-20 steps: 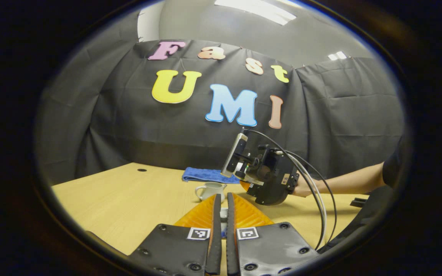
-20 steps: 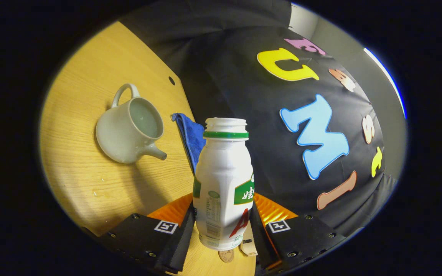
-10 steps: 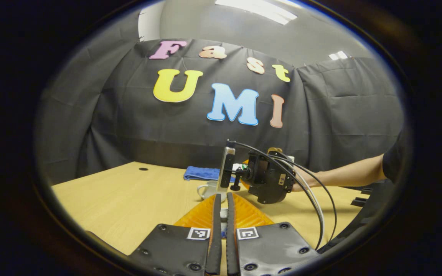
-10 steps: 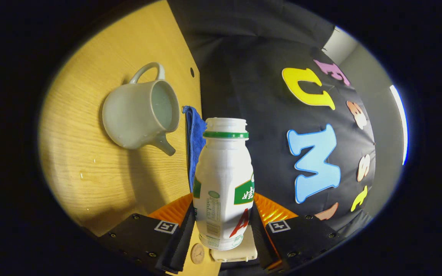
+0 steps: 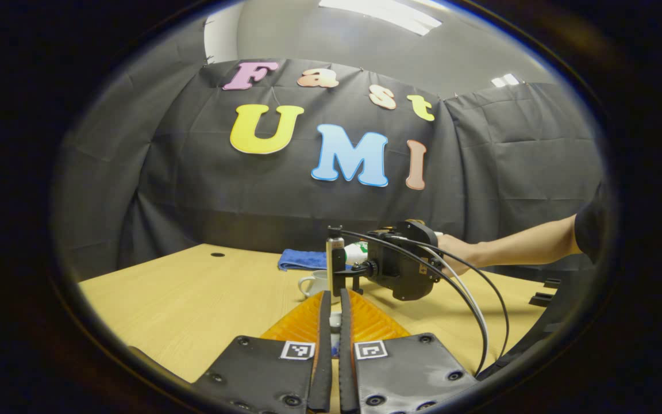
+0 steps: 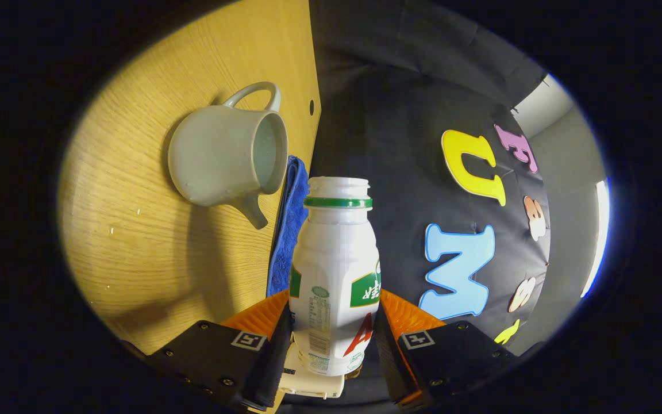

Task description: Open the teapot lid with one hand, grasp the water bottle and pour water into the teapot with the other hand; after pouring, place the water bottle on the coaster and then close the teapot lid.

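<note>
On the wooden table [image 6: 135, 241] stand one teapot [image 6: 224, 155] and one blue cloth [image 6: 288, 230]; right gripper [image 6: 334, 322] fingers clamp one bottle [image 6: 334, 270].

Teapot [image 5: 315, 283] on the table [image 5: 193, 299], cloth [image 5: 302, 260] just behind it, bottle [image 6: 335, 282] alongside.

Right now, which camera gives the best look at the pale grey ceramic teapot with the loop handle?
The right gripper view: the pale grey ceramic teapot shows whole there, with its handle, spout and open, lidless mouth on the wooden table. In the left gripper view the teapot is small and distant, partly hidden behind the other gripper's parts.
</note>
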A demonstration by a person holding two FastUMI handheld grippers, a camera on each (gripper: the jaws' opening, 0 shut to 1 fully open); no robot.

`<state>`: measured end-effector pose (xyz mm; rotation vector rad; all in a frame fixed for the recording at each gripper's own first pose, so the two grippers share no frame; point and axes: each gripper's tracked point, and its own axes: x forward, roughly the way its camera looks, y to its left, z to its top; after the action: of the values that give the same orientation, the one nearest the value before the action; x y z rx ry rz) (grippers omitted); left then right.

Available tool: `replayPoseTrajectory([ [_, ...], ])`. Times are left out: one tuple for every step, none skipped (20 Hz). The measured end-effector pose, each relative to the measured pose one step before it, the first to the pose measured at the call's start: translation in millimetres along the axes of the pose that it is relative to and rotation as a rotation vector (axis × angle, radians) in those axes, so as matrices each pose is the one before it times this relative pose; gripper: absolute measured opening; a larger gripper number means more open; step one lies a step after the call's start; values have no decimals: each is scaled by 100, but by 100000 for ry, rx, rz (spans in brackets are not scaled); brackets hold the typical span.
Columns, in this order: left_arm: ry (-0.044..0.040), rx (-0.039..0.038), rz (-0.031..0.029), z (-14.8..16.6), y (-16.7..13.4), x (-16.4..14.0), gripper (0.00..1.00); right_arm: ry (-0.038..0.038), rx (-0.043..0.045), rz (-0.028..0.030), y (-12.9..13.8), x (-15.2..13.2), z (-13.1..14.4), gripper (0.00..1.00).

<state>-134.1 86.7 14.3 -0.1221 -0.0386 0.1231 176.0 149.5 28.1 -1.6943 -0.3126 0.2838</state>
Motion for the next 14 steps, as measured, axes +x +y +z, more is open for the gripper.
replayPoseTrajectory([
  [226,-36,-5,-102,38,95,11,-217,-1340,14,-40,104,-14,71],
  [350,138,-5,-181,15,142,11,-272,-1735,-418,-248,18,112,70],
  [196,160,-7,-15,-6,-88,11,-230,-1872,-427,-240,-18,117,70],
  [6,143,25,80,-31,-195,15,-447,-1596,-491,-144,53,81,70],
  [-163,212,69,118,14,-82,15,-435,-1842,-471,-175,98,87,70],
  [-104,294,228,-24,88,135,11,-349,-1946,-682,-285,132,63,70],
  [48,262,193,44,80,-47,11,-247,-1760,-786,-292,0,37,70],
  [68,13,57,-131,10,51,15,-169,-1222,-345,-151,72,48,70],
  [11,-153,-59,-56,34,25,15,-181,-836,-72,-108,100,15,70],
  [56,-102,44,21,38,-35,15,-40,-1071,-173,-81,-27,-35,70],
  [39,87,78,41,81,-72,15,-284,-1165,-570,-183,-2,15,70],
  [34,49,182,-79,44,20,15,25,-916,-287,-63,94,-26,70],
  [11,-61,4,34,59,35,15,-16,-696,-177,-101,-17,-11,70],
  [39,-87,49,0,33,-29,15,-89,-512,-307,-122,11,-18,70],
])
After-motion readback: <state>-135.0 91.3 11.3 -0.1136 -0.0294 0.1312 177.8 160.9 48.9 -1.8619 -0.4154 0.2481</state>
